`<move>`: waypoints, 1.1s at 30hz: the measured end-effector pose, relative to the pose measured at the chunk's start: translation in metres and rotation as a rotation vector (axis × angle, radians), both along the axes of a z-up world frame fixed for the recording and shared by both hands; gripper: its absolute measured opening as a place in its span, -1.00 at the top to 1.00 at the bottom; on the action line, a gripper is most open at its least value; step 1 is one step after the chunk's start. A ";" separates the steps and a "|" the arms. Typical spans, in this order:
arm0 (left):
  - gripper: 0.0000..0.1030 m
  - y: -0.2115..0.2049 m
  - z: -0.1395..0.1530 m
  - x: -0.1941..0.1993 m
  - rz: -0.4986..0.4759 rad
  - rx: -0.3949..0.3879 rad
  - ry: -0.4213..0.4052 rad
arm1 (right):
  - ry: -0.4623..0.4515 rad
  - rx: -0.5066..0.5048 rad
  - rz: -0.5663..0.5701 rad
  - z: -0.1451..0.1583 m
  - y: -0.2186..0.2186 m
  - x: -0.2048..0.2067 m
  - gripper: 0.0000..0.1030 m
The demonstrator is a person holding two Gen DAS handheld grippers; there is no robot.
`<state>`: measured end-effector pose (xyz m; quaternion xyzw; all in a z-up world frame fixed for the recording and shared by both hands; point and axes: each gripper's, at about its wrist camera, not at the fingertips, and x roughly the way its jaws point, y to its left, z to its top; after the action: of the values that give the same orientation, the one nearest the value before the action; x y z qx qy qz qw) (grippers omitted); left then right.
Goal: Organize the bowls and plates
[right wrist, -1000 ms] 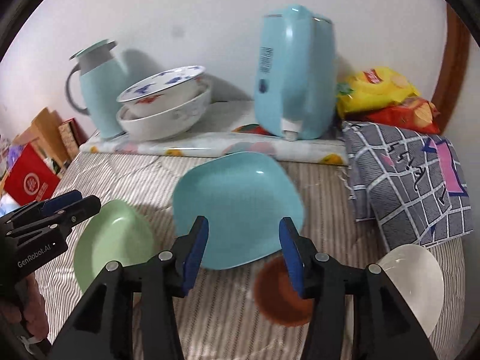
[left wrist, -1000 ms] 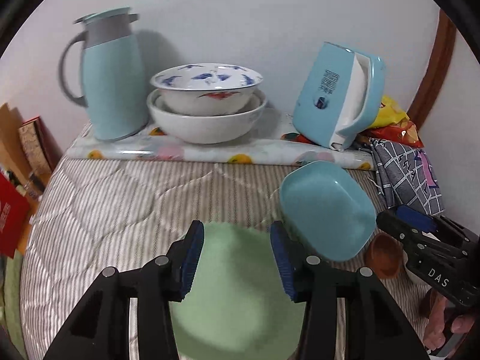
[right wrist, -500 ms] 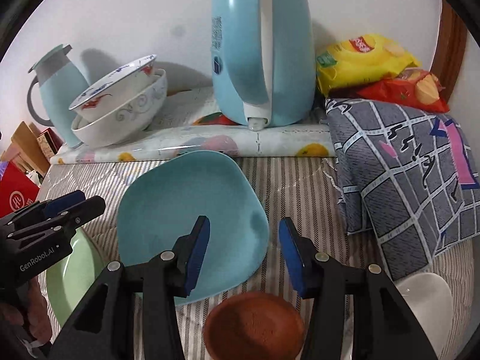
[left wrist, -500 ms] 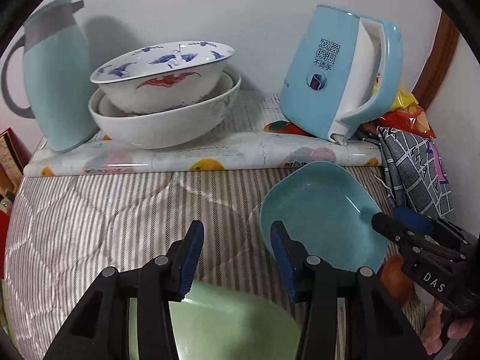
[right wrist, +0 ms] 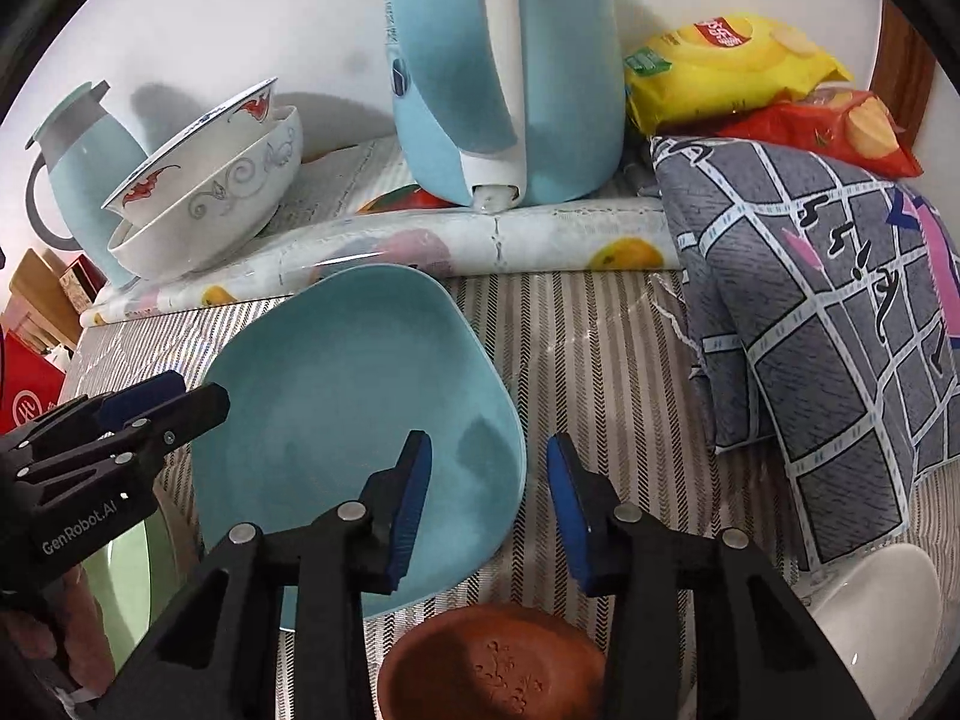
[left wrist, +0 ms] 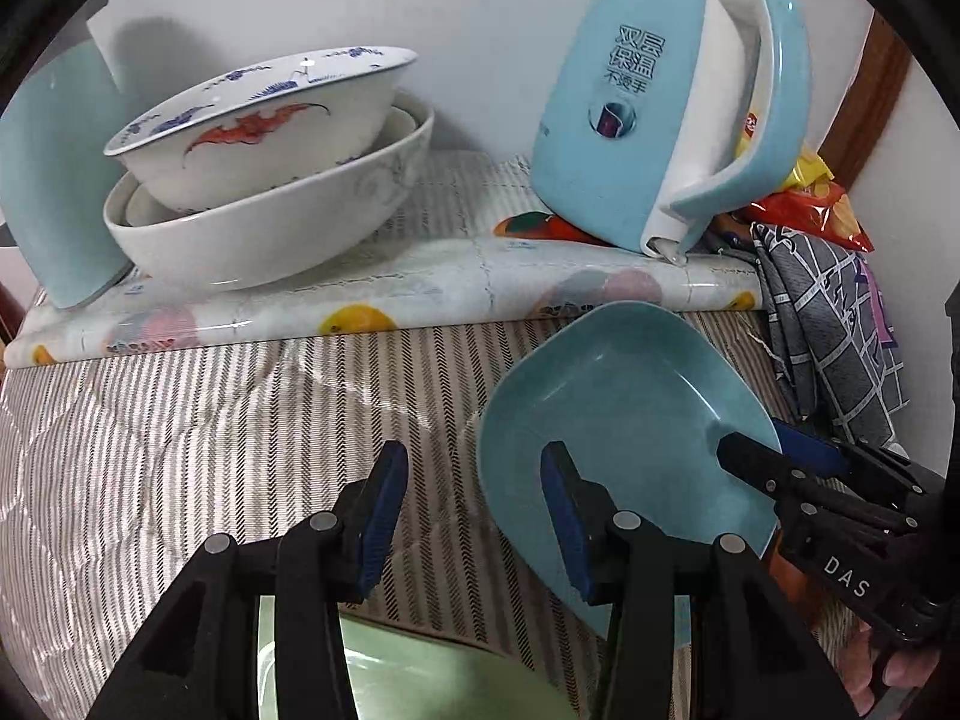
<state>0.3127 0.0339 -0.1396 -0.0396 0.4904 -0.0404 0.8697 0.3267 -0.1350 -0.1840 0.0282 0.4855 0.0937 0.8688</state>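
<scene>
A light blue square plate [left wrist: 624, 408] [right wrist: 354, 396] lies on the striped cloth. My left gripper [left wrist: 474, 516] [right wrist: 198, 396] stands open across the plate's left rim, with one pad over the dish and the other outside it. My right gripper [right wrist: 489, 498] [left wrist: 750, 444] straddles the right rim, and its jaws are closing, with the pads not pressing on the rim. A green plate [left wrist: 420, 678] [right wrist: 126, 564] sits under the left gripper's body. A small brown bowl [right wrist: 498, 660] and a white bowl [right wrist: 870, 612] lie near the front. Two stacked white bowls [left wrist: 270, 180] [right wrist: 204, 192] stand at the back.
A light blue kettle [left wrist: 660, 120] [right wrist: 510, 60] and a light blue thermos jug [left wrist: 54, 180] [right wrist: 84, 156] stand against the wall on a fruit-print mat [left wrist: 420, 282]. A grey patterned cloth [right wrist: 810, 330] and snack bags [right wrist: 732, 66] fill the right side.
Both grippers have moved forward and down to the blue plate's two rims. The green plate has slipped below the left gripper. The right jaws have narrowed.
</scene>
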 end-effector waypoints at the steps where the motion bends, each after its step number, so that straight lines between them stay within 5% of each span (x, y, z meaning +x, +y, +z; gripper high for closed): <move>1: 0.14 -0.001 -0.001 0.001 -0.002 0.002 0.002 | 0.004 -0.002 0.000 -0.001 0.000 0.001 0.25; 18: 0.70 -0.010 -0.022 0.016 -0.022 0.000 0.049 | 0.028 0.035 0.001 -0.015 0.006 0.014 0.74; 33: 0.74 -0.003 -0.007 0.006 -0.007 -0.010 0.003 | -0.029 0.025 0.011 0.008 0.000 -0.002 0.80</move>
<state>0.3188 0.0313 -0.1465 -0.0422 0.4915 -0.0455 0.8687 0.3244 -0.1347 -0.1761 0.0351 0.4716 0.1051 0.8748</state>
